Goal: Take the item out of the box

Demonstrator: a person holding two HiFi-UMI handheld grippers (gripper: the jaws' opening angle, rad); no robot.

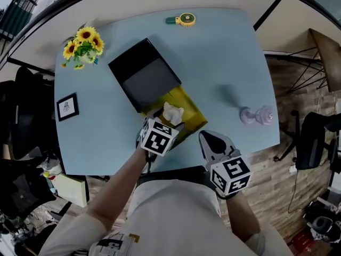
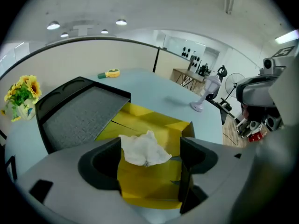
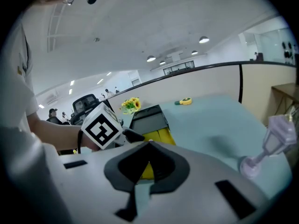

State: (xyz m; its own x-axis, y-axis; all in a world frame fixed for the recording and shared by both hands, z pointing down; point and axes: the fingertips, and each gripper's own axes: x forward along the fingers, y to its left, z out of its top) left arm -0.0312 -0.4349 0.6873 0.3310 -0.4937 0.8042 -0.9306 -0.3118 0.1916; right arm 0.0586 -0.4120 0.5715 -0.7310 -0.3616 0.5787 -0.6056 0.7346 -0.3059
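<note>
A yellow box [image 1: 187, 110] lies open on the light blue table [image 1: 224, 57], its black lid [image 1: 145, 76] folded back toward the far side. A crumpled white item [image 1: 172, 112] sits at the box's near end. My left gripper [image 1: 166, 119] reaches over that end, open, jaws wide apart. In the left gripper view the white item [image 2: 142, 149] lies between the jaws of the left gripper [image 2: 150, 157], against the left jaw and clear of the right one, with the yellow box [image 2: 154, 122] beneath. My right gripper [image 1: 211, 139] hovers at the table's near edge, shut and empty [image 3: 149, 146].
A sunflower bunch [image 1: 81, 47] and a small framed picture [image 1: 67, 106] stand at the table's left. A yellow tape measure [image 1: 182, 20] lies at the far edge. A pale purple fan [image 1: 256, 115] lies at the right. Chairs stand beside the table.
</note>
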